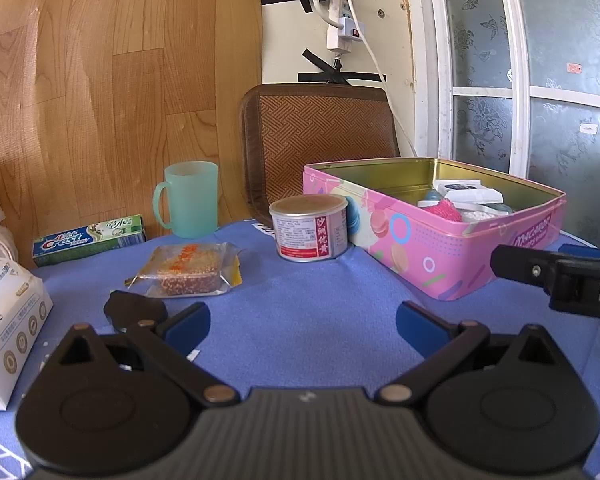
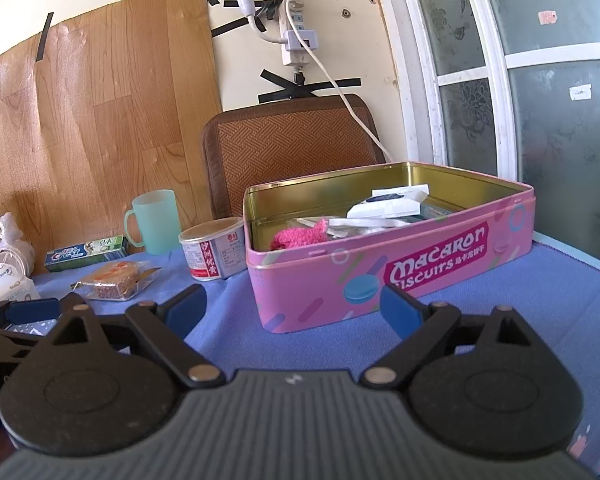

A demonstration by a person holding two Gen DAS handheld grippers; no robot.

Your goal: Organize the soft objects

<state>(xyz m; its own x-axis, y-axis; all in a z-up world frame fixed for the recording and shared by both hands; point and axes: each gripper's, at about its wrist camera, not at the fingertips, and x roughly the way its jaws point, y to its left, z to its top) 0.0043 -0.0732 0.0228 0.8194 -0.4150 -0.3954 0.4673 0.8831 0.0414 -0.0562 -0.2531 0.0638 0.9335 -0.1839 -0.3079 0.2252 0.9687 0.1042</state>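
Pink tin [image 2: 380,276] hides contents; maybe packets.

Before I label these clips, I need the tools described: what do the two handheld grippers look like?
Both match: the left gripper and right gripper have a grey ribbed body, black linkage arms with brass-coloured pivot pins, round black hubs and blue finger pads. No hand or sleeve shows.

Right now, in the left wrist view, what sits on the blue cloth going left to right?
Tissue pack → toothpaste box → wrapped cake → can → pink tin.
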